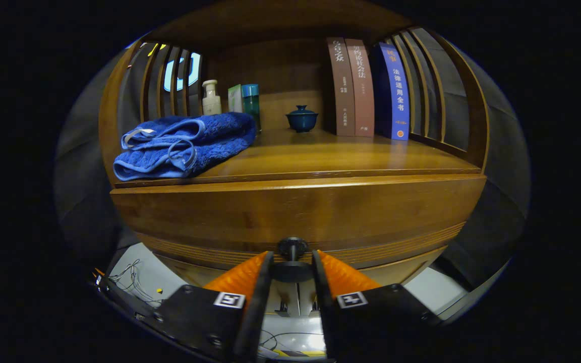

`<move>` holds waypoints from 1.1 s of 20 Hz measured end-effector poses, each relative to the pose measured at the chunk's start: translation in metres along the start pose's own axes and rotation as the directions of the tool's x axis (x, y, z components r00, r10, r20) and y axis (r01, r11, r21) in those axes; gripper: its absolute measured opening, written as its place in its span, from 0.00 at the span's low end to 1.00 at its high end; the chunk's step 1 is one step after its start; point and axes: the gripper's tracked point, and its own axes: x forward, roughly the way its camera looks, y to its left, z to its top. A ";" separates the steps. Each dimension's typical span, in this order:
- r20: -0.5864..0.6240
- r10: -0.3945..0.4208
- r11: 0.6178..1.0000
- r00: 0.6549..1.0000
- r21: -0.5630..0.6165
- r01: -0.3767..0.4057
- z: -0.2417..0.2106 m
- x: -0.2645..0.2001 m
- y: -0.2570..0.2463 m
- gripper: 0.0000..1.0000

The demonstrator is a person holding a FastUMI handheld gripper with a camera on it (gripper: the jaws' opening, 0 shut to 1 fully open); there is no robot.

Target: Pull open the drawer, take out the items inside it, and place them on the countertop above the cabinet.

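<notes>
Opening step. Your tool (292,264) is closed on the knob (292,248), low and central on the drawer (295,214) front; the drawer looks shut. A towel (185,145) lies on the counter (341,156) above, at left. Next: pull straight back, grip firm.

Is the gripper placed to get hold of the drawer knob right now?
Probably yes. The knob sits between the gripper fingers, with nothing in the way. Whether both fingers already press on it is hard to tell. The drawer front looks closed.
</notes>
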 end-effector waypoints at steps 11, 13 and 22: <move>-0.022 -0.011 1.000 1.000 -0.021 0.010 0.001 -0.004 0.000 0.32; -0.025 -0.011 1.000 1.000 -0.028 0.010 -0.002 -0.011 0.000 0.32; -0.049 -0.007 0.999 0.999 -0.036 0.005 -0.030 -0.074 0.002 0.32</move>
